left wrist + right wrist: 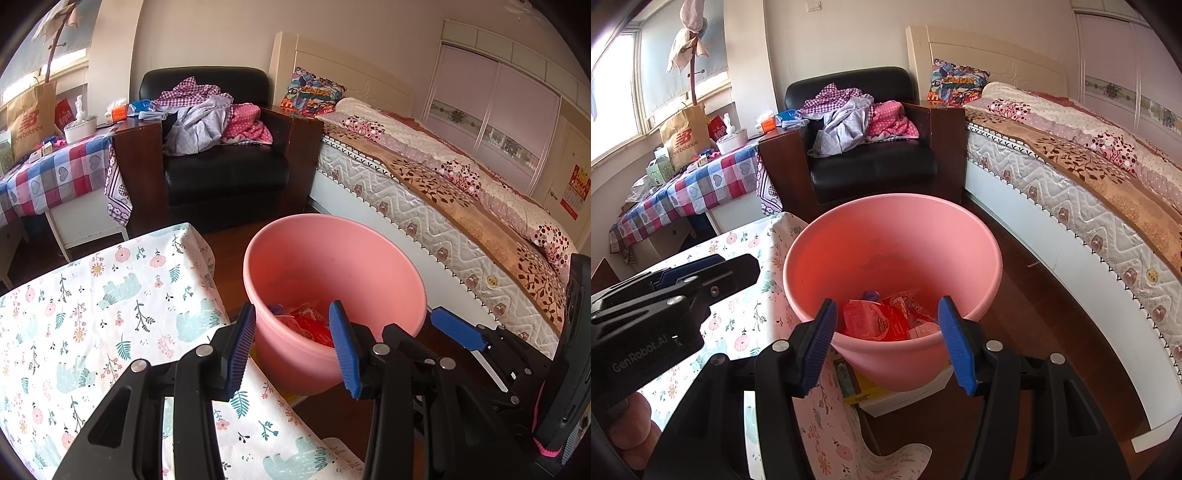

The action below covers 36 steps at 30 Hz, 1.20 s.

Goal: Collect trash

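A pink plastic bucket (332,258) stands on the floor beside a table with a floral cloth (92,314). It also shows in the right wrist view (892,236). Red wrappers and other trash (882,321) lie at its bottom, partly seen in the left wrist view (306,321). My left gripper (291,347) is open and empty, at the bucket's near rim over the table edge. My right gripper (886,339) is open and empty, just above the bucket's near rim. The right gripper also shows at the left view's right edge (465,336); the left gripper shows at the right view's left (665,295).
A black armchair (871,162) piled with clothes stands behind the bucket. A bed (1089,177) runs along the right. A side table with a checked cloth (683,192) and a paper bag is at the left. A yellow and white box (886,395) lies under the bucket.
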Motion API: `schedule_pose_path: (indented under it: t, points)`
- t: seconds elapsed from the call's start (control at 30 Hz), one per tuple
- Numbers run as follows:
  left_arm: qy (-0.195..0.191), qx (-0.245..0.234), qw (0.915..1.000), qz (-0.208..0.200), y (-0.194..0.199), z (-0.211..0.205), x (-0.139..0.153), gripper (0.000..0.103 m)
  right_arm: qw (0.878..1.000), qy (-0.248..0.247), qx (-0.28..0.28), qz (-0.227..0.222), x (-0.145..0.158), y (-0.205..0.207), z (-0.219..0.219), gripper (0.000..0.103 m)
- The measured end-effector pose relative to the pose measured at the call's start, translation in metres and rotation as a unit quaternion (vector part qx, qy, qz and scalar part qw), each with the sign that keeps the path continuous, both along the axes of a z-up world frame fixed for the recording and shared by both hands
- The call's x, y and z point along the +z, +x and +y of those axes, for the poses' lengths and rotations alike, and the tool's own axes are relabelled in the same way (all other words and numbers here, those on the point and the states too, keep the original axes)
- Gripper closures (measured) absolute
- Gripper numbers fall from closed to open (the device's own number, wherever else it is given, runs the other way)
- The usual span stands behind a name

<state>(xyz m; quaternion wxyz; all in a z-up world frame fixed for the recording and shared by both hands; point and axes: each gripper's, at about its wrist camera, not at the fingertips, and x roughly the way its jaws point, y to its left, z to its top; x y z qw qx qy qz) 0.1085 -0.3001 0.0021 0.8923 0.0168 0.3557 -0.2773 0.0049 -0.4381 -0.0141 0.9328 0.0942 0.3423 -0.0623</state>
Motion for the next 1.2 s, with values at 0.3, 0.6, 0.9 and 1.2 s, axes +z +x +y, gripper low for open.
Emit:
schedule_pose_path:
  t: [0.3, 0.6, 0.9, 1.2]
  points:
    - [-0.001, 0.0, 1.0, 0.001, -0.005, 0.001, -0.003, 0.062, 1.0, -0.001, 0.0, 0.0, 0.0, 0.0, 0.0, 0.045]
    - [0.0, -0.001, 1.0, 0.002, -0.007, 0.002, -0.005, 0.062, 1.0, -0.001, 0.0, -0.001, 0.0, 0.0, 0.001, 0.045]
    - [0.0, -0.003, 1.0, 0.003, -0.009, 0.002, -0.007, 0.062, 1.0, -0.001, 0.0, 0.0, 0.0, 0.0, 0.001, 0.045]
    - [0.001, -0.004, 1.0, 0.005, -0.012, 0.002, -0.01, 0.062, 1.0, 0.0, 0.0, 0.001, -0.001, -0.001, 0.001, 0.045]
